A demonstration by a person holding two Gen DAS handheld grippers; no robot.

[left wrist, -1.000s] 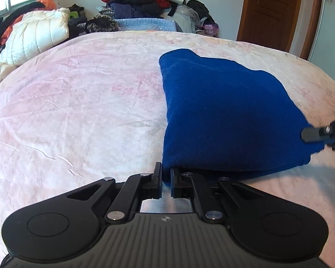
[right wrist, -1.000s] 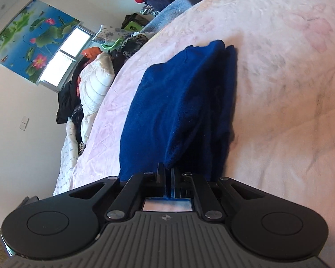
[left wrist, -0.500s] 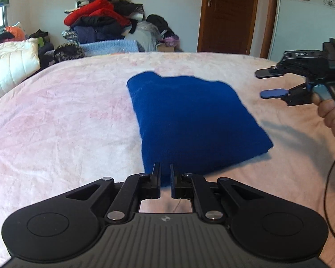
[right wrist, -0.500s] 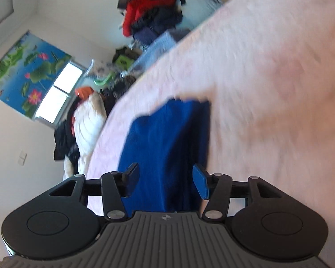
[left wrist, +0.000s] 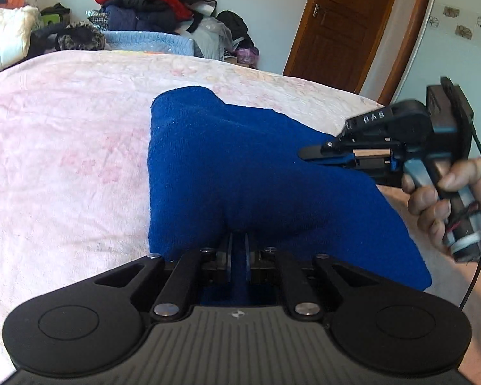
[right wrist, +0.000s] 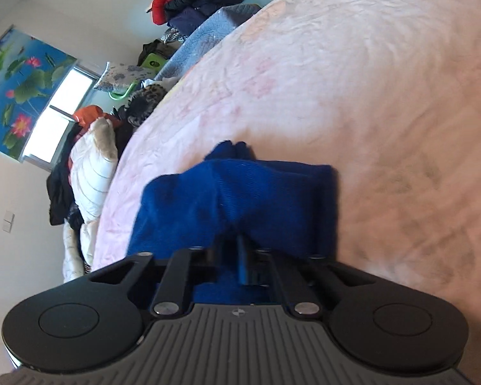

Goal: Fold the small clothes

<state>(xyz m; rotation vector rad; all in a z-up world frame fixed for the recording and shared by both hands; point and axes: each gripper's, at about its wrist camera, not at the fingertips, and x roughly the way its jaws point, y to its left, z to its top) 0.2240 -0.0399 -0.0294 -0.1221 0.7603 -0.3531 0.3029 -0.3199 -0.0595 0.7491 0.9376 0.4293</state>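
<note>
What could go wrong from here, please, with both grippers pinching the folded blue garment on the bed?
The left gripper and right gripper hold only small pinches of the blue garment, so inner layers may slip and undo the fold. Uneven pulls could also skew it or drag the pink bedsheet.

Blue garment point(left wrist: 240, 173); pale pink floral bedspread point(left wrist: 64, 147); black gripper point(left wrist: 237, 253).

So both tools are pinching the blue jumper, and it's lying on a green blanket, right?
Not quite: the blanket is pale pink, not green, as the left wrist view shows. The rest holds: the left tool and the right tool are both shut on the blue jumper.
</note>
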